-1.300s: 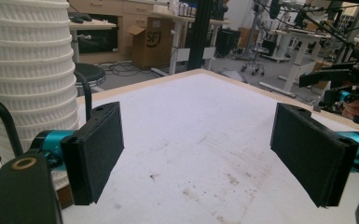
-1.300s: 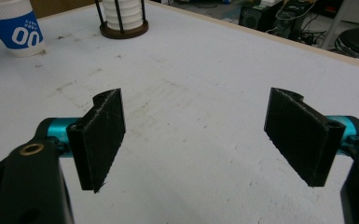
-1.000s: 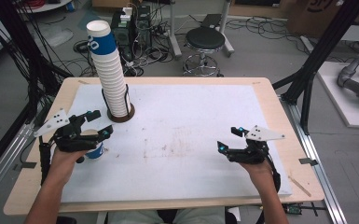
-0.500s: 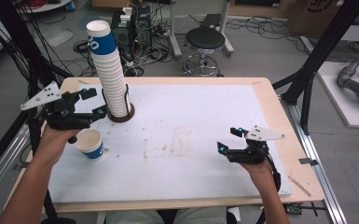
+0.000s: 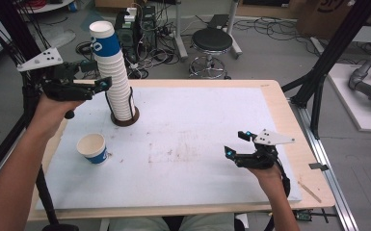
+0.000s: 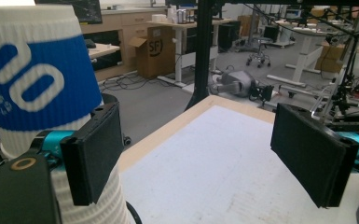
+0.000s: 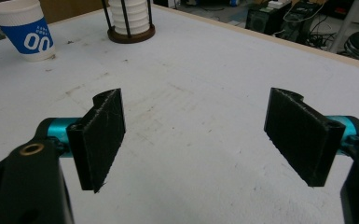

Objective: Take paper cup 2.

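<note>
left claw [image 5: 96, 77] raised, jaws wide, empty, at 9 o'clock of the cup stack [image 5: 114, 72], just beside it. single cup [image 5: 92, 148] on tabletop [image 5: 197, 125] at 6 o'clock below claw. right claw [image 5: 236, 144] wide, empty.

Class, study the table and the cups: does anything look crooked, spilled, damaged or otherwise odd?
Mostly tidy. The tall stack of cups leans left toward its top rather than standing straight in its holder. The white table cover has faint brownish smudges near its middle. The single cup stands upright; nothing is spilled.
</note>
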Tool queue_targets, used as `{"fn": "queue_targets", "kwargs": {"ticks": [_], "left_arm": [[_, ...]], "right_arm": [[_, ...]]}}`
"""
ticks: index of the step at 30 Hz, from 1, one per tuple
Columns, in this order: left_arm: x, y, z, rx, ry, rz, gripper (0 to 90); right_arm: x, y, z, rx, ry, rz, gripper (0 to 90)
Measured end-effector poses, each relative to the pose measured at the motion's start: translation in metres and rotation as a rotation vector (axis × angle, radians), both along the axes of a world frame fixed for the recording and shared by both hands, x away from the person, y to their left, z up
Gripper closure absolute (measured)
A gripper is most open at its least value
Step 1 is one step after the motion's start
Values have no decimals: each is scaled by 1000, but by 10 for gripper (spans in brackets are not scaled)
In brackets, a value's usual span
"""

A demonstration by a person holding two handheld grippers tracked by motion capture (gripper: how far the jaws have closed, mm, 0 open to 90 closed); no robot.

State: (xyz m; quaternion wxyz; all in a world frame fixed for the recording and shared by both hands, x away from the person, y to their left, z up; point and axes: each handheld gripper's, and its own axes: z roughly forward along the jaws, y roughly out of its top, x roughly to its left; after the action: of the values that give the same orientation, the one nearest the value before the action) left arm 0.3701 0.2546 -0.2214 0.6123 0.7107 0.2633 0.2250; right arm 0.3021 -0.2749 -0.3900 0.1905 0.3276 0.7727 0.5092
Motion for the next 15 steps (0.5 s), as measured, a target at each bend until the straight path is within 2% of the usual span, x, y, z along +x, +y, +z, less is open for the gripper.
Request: {"fn": "queue_targets", "kwargs": {"ticks": [9, 11, 15], "left_arm": [[18, 4, 24, -2, -16, 46, 171], [23, 5, 29, -5, -13, 62, 170], [37, 8, 37, 21, 3, 117, 170]], "right_arm": [[-1, -3, 0, 4, -2, -6, 210], [-1, -3, 0, 5, 4, -8, 210], [-1, -3, 0, 3, 1, -5, 210]]}}
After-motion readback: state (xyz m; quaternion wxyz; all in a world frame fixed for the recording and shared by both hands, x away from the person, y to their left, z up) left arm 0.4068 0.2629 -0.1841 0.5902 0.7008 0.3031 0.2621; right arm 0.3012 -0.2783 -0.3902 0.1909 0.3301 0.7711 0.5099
